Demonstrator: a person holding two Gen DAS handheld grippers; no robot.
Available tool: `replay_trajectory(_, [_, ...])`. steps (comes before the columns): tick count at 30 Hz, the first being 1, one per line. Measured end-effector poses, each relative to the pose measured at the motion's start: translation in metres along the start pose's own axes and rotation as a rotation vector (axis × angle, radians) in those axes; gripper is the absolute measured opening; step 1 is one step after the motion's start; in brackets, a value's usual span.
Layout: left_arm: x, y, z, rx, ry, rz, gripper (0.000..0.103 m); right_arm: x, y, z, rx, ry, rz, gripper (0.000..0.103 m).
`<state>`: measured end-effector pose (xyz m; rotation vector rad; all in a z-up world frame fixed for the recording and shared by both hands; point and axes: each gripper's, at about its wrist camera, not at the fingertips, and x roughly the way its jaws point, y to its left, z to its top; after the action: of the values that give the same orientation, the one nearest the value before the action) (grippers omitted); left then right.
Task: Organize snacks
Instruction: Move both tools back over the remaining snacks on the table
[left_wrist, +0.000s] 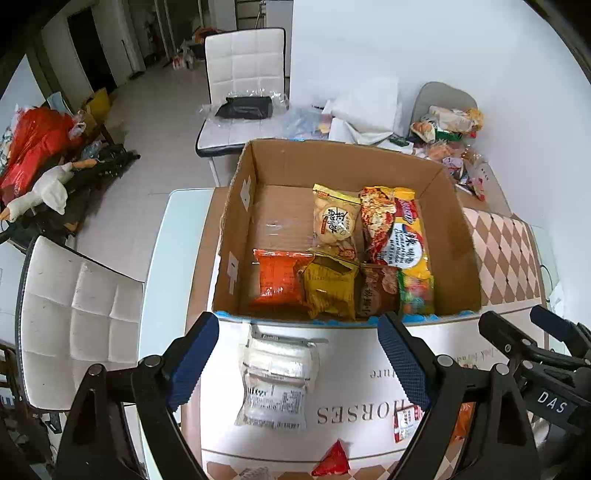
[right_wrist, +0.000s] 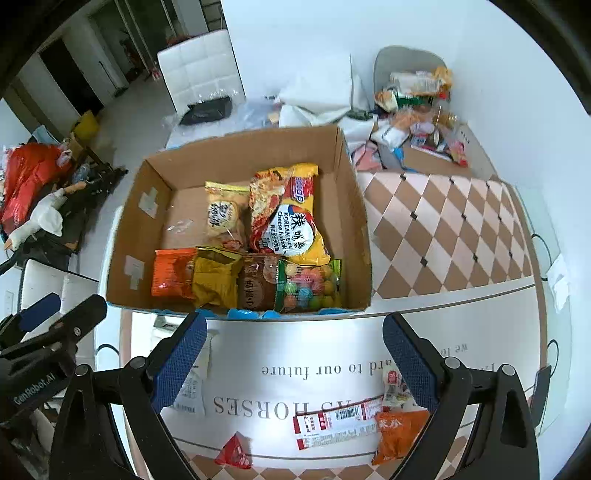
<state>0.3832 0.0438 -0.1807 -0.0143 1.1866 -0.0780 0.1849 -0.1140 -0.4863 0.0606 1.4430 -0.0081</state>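
An open cardboard box (left_wrist: 280, 162) (right_wrist: 354, 206) stands on the table and holds several snack packs, among them a yellow noodle pack (left_wrist: 406, 240) (right_wrist: 295, 225) and an orange pack (left_wrist: 277, 280) (right_wrist: 171, 273). My left gripper (left_wrist: 299, 354) is open and empty, over a clear white snack pack (left_wrist: 277, 380) (right_wrist: 190, 387) lying on the table in front of the box. My right gripper (right_wrist: 295, 354) is open and empty above the table. Loose on the table lie a small red triangular packet (left_wrist: 332, 461) (right_wrist: 232, 452), a red-white strip pack (right_wrist: 332, 424) and an orange packet (right_wrist: 399, 435).
The table has a white and checkered cloth (right_wrist: 443, 229). A pile of more snacks (right_wrist: 417, 110) (left_wrist: 450, 129) sits at the far right by the wall. White chairs (left_wrist: 74, 321) (left_wrist: 240, 74) stand left and behind the table.
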Motion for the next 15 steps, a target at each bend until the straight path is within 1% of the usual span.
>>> replay_trajectory(4, [-0.018,0.002,-0.015,-0.021,-0.012,-0.021,0.088,-0.025,0.001,-0.009,0.0,-0.032,0.021,0.098])
replay_trajectory(7, [-0.027,0.002,-0.026,-0.021,-0.018,-0.021,0.088,-0.039,0.001,-0.018,0.004,-0.037,0.043,0.098])
replay_trajectory(11, [-0.033,-0.003,-0.047,0.003,-0.005,-0.013,0.088,-0.044,-0.005,-0.043,0.015,-0.004,0.064,0.098])
replay_trajectory(15, [-0.025,-0.011,-0.076,0.047,0.047,0.004,0.088,-0.034,-0.024,-0.075,0.054,0.069,0.067,0.098])
